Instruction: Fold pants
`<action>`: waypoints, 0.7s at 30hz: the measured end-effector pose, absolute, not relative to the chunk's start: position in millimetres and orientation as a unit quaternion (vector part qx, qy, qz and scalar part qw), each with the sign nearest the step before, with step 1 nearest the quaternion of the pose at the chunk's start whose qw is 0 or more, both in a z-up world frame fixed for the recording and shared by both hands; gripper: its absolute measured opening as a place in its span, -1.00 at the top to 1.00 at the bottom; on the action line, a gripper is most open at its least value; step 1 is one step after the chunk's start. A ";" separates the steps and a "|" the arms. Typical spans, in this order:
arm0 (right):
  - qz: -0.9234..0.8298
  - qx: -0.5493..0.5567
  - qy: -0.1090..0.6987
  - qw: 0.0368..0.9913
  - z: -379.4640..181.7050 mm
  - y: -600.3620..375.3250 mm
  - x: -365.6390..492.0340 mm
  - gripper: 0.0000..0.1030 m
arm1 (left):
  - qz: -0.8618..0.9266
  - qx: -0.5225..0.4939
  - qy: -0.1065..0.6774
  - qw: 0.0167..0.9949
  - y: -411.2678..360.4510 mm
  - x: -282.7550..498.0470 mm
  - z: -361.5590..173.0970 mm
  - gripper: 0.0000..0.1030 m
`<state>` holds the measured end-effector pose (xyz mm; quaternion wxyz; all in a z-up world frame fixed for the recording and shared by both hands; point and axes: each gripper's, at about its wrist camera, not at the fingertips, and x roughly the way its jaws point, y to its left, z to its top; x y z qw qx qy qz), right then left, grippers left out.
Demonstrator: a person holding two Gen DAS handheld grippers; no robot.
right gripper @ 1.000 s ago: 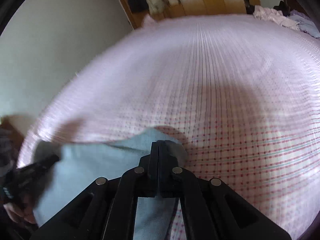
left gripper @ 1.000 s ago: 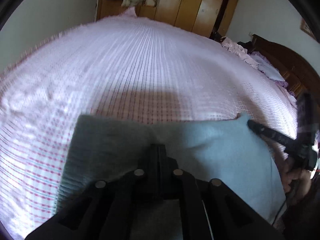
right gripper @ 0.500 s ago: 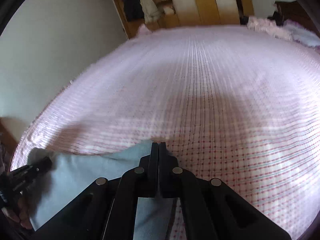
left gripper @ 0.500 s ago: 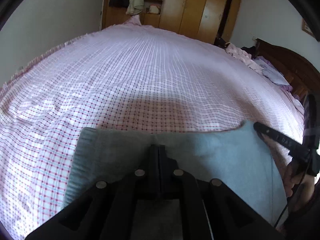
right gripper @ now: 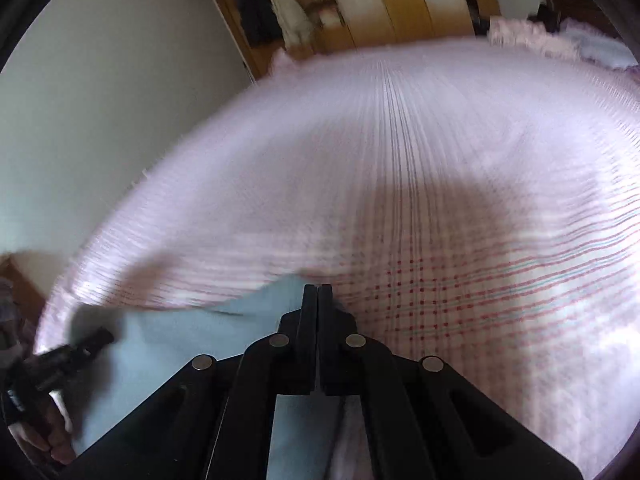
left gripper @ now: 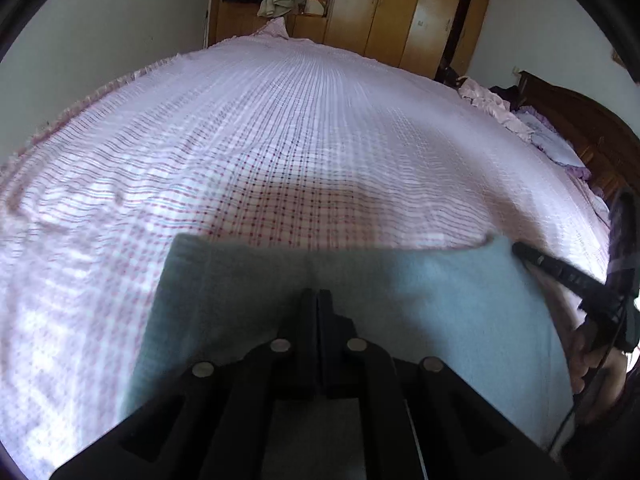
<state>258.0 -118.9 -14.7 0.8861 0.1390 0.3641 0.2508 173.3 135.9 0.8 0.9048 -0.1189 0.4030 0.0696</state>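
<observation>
Pink checked bed [left gripper: 320,152] fills the room; wooden wardrobe [left gripper: 400,4] against pale walls [left gripper: 120,20]

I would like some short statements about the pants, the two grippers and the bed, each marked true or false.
1. The pants are light blue. True.
2. The left hand-held gripper is wide open. False: it is shut on the pants.
3. The right hand-held gripper is shut at a corner of the pants. True.
4. The bed cover is plain dark green. False: it is pink and white checked.
5. A wooden wardrobe stands beyond the bed. True.
</observation>
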 end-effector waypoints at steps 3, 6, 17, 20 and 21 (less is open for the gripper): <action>0.275 0.145 0.362 0.879 -7.1 -124.7 228.4 1.00 | 0.080 -0.110 0.394 0.909 133.4 151.2 5.1 0.95; 0.283 0.077 0.412 0.863 -36.0 -105.6 216.3 1.00 | 0.077 -0.133 0.412 0.898 139.3 152.8 -8.6 0.95; 0.257 0.135 0.389 0.875 -14.7 -130.4 195.0 1.00 | 0.088 -0.082 0.390 0.913 117.2 132.1 5.6 0.95; 0.250 0.134 0.400 0.872 -17.9 -134.6 172.4 1.00 | 0.071 -0.110 0.390 0.911 116.2 103.9 0.8 0.95; 0.246 0.116 0.407 0.872 -25.1 -130.3 171.4 1.00 | 0.063 -0.119 0.399 0.907 115.4 99.2 -4.6 0.95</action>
